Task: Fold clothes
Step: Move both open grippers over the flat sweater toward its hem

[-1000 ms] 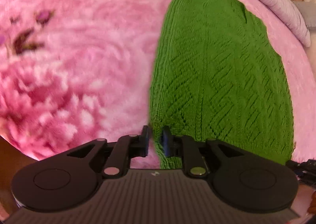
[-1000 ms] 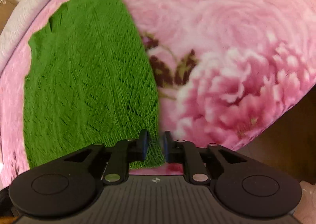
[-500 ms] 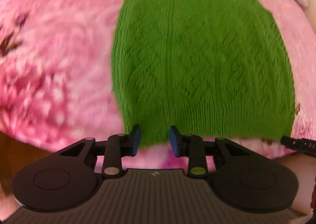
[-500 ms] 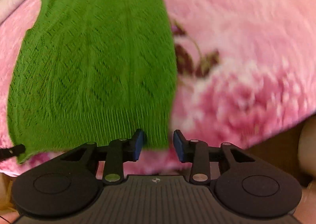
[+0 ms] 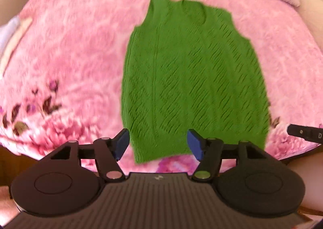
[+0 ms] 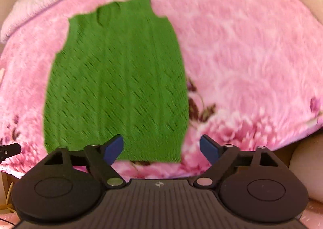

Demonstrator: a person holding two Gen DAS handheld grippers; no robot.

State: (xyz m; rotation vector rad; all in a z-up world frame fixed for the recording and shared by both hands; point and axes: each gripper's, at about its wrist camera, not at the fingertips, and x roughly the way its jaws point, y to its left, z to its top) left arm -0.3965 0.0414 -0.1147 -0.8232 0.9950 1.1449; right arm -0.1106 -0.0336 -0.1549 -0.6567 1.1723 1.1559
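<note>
green knitted vest [image 5: 191,79] lies flat on the pink blanket [image 5: 70,47], hem at the near edge (neck toward the far edge) | left gripper [image 5: 158,144] wide open, holding nothing | right gripper [image 6: 161,147] wide open, empty, above the hem

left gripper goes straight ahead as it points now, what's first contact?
Most likely the green knit vest: the open left gripper frames its bottom hem. The vest lies flat on the pink blanket; the height above it is unclear.
</note>
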